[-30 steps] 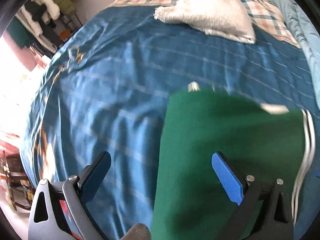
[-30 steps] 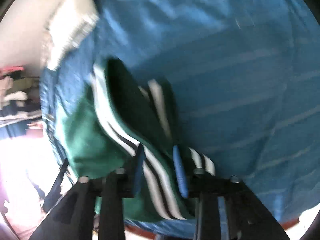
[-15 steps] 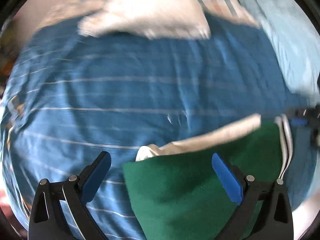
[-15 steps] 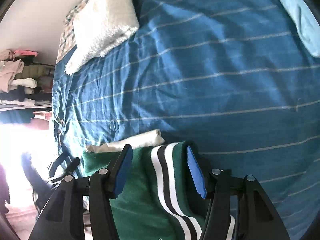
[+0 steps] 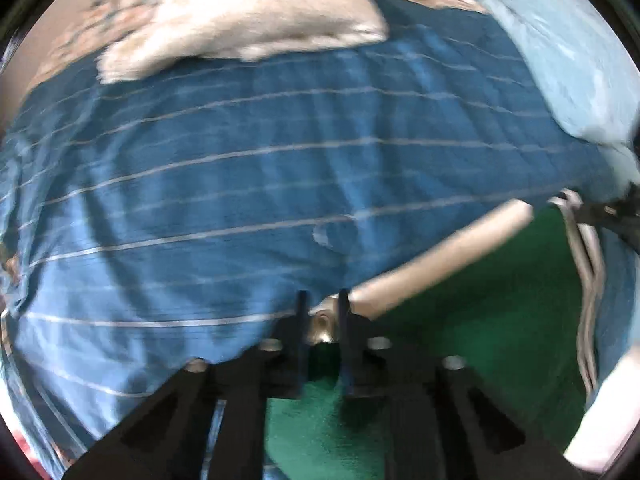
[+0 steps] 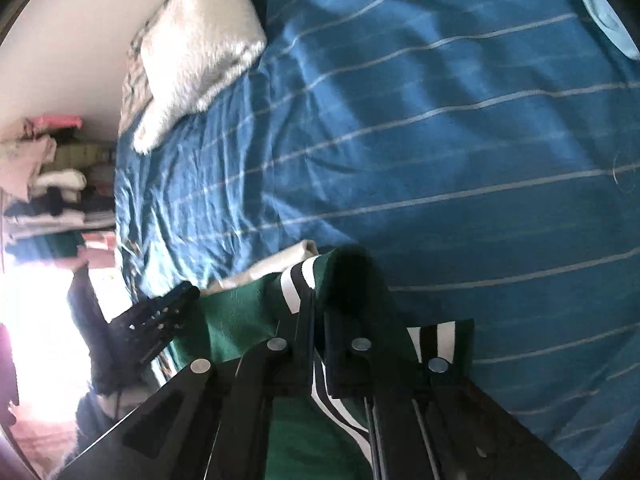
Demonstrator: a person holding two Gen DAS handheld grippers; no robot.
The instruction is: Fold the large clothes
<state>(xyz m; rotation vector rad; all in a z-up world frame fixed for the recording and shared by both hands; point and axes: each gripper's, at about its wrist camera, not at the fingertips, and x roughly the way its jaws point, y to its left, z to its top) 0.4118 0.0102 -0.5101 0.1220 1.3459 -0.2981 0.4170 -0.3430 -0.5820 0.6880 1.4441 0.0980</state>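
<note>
A green garment (image 5: pixel 480 320) with a cream lining (image 5: pixel 440 256) and white-and-black striped trim (image 6: pixel 296 284) lies folded at the near edge of the bed. My left gripper (image 5: pixel 320 300) points steeply down, its jaws closing tight on the garment's near left corner, with cream cloth pinched between the pads. My right gripper (image 6: pixel 318 300) is closing on the striped edge of the green garment (image 6: pixel 240 312), with a green fold bunched over the right finger. The right wrist view shows the left gripper (image 6: pixel 160 320) at the garment's left. The left wrist view has the right gripper (image 5: pixel 608 216) at its far right.
A blue bed cover (image 5: pixel 240 180) with thin pale stripes spreads beyond the garment. A fluffy white pillow (image 5: pixel 260 12) lies at the head of the bed, and a light blue blanket (image 5: pixel 560 60) along the right side. Piled clothes (image 6: pixel 40 184) stand beside the bed at the left.
Both grippers stood open over the garment and have now closed on it, the left on the cream-lined corner, the right on the striped edge. The left gripper rolled and sank onto the corner.
</note>
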